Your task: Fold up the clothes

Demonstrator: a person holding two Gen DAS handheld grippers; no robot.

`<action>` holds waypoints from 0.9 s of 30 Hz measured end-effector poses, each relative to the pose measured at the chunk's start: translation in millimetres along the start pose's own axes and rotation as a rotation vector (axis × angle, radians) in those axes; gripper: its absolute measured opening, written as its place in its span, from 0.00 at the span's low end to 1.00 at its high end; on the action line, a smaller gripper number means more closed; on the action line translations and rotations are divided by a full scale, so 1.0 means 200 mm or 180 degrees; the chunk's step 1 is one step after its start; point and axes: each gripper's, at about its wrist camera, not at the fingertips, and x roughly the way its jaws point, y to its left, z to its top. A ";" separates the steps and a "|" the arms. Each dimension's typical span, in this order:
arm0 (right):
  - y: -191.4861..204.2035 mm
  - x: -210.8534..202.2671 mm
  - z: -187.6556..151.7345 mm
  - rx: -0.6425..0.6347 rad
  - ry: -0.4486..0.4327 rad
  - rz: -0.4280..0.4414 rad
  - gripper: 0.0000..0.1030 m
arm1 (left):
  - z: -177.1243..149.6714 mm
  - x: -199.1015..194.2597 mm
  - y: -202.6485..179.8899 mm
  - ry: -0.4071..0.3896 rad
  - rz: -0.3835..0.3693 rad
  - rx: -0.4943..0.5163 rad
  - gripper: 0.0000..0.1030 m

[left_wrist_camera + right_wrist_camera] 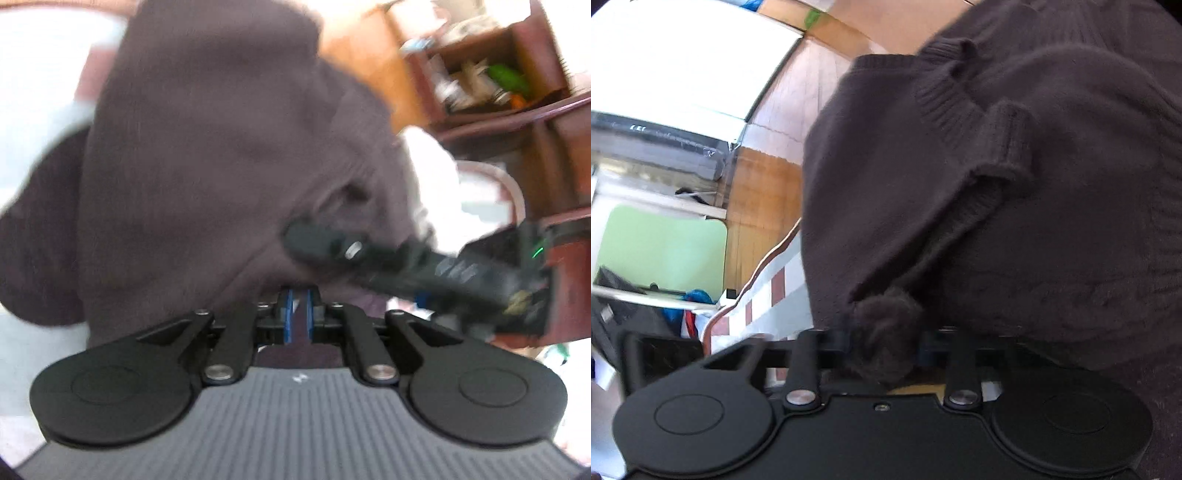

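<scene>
1. The dark brown knitted sweater (1015, 184) hangs in the air in front of us, lifted clear of any surface. In the right wrist view its ribbed hem and a cuff bunch toward 12 o'clock.
2. Our left gripper (298, 306) has its fingers together on a thin strip of the knit, the fabric pinched flat between the blue pads at 6 o'clock of the garment.
3. Our right gripper (882, 339) has a wad of the same knit gathered between its fingers. They look clamped on it, though the fabric hides the tips.
4. In the left wrist view the right gripper (332, 243) reaches in from 3 o'clock and meets the cloth just beside our left one. We judge the two holds sit close so that one edge can be drawn out taut between them.
5. Both views are motion-blurred, so we cannot tell how the sweater will be laid.
6. Farther out, a wooden shelf unit (517, 74) stands at 2 o'clock in the left view. A checked cloth (768, 295) lies below at 8 o'clock in the right view.
</scene>
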 end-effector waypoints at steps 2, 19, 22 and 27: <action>0.12 -0.10 -0.01 -0.0491 -0.0222 0.0067 0.20 | 0.01 -0.01 -0.01 -0.0042 0.0103 0.0059 0.12; -0.09 -0.28 -0.12 -0.0854 -0.0133 -0.0436 0.29 | 0.07 -0.19 -0.07 -0.0800 0.0683 0.0322 0.18; -0.12 -0.35 -0.07 -0.0598 -0.0293 -0.0067 0.40 | 0.08 -0.15 -0.15 -0.0902 0.0672 0.0613 0.30; -0.16 -0.34 0.00 -0.0085 -0.0401 0.0150 0.65 | 0.04 -0.04 -0.24 -0.0575 0.0528 0.0916 0.32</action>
